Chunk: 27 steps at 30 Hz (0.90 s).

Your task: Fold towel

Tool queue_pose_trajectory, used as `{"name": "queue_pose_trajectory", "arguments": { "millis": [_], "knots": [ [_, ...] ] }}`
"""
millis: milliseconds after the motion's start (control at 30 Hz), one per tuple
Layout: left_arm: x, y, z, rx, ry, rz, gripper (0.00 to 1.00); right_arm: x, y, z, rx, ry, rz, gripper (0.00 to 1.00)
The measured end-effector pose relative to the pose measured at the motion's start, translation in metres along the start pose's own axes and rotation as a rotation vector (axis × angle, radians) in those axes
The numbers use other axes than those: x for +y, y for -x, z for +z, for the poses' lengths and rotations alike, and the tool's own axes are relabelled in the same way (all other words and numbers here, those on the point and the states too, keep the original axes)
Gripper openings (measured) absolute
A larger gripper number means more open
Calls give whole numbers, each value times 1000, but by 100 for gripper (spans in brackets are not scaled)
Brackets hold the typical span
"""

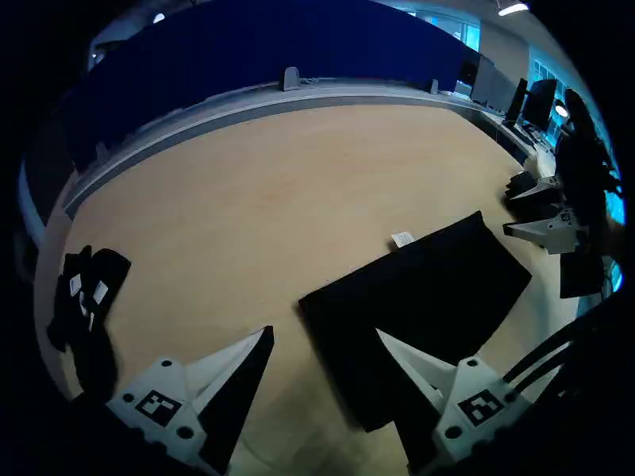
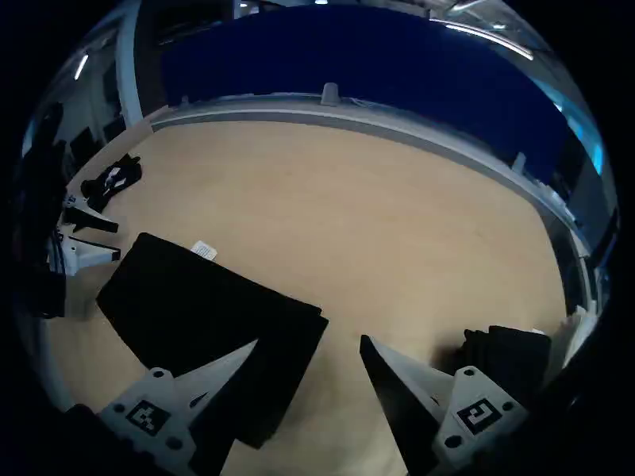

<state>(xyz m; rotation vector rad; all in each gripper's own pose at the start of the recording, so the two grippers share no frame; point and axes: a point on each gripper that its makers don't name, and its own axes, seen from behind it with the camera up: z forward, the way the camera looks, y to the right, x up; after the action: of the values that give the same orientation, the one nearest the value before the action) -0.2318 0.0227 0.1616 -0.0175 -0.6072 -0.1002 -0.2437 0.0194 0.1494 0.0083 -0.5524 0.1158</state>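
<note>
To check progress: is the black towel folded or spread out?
Folded, it seems: the black towel lies flat on the table, and stacked layers show along one edge.

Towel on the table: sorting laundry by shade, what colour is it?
The towel is black, with a small white tag; clearest in the left gripper view.

Left gripper (image 1: 325, 332), right gripper (image 2: 309, 341): white wedge fingers (image 1: 210, 366), black inner pads (image 1: 238, 393). Square black-white markers (image 1: 156, 406), screw holes (image 1: 184, 432). Black cables (image 1: 548, 358) beside left one.
</note>
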Motion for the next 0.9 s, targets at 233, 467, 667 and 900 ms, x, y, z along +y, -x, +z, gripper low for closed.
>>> {"name": "queue_pose_trajectory", "arguments": {
  "millis": [233, 467, 667, 900],
  "knots": [
    [3, 3, -9, 3, -5, 0, 85, -5, 8, -15, -1, -12, -4, 89],
    [7, 16, -24, 4, -6, -29, 84, -12, 24, -32, -7, -18, -11, 89],
    [12, 33, -40, 1, -3, -49, 85, -16, 40, -50, -8, -17, -9, 89],
    [13, 44, -46, -1, -9, -59, 84, -15, 49, -60, -7, -16, -1, 89]
  ]
}}
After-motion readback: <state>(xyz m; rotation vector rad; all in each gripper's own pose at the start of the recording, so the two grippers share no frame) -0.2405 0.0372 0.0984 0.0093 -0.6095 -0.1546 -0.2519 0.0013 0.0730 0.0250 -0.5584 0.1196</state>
